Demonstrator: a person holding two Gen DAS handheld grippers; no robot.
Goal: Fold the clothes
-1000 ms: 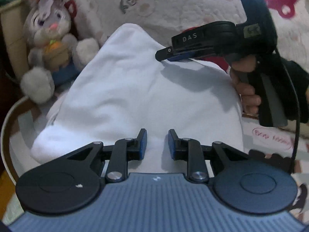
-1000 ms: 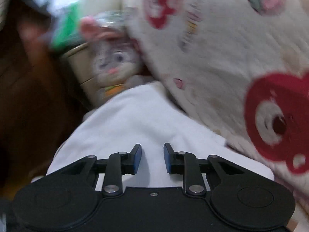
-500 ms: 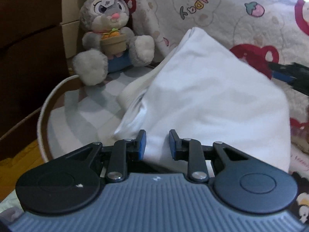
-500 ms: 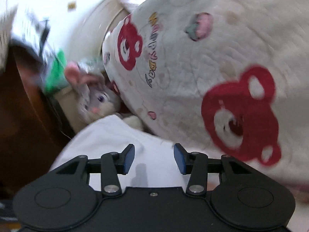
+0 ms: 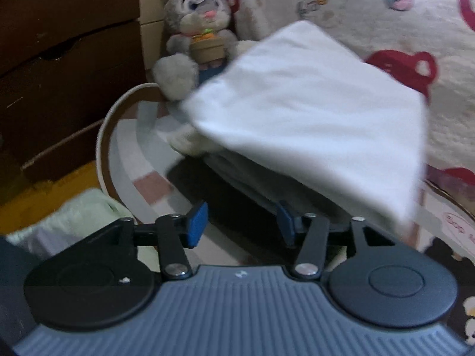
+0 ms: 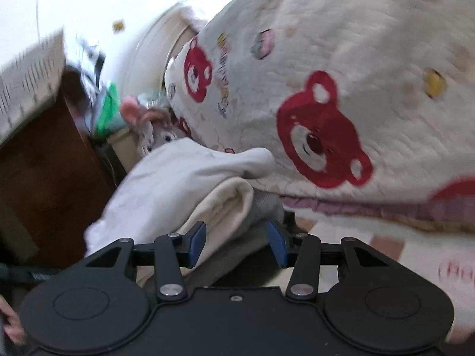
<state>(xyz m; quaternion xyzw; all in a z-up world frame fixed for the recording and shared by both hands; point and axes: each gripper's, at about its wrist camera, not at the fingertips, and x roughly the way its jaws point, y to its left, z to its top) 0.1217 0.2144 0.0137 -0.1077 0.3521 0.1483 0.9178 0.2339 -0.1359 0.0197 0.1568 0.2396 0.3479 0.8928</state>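
Folded white garment lies diagonally, corner toward plush rabbit. Left claw opening, nothing gripped. Right claw opening, cloth between pads, not pinched.

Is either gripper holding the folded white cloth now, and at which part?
Neither holds it. The left gripper is opening, with nothing between its fingers. The right gripper is opening around the edge of the white cloth, not pressing it.
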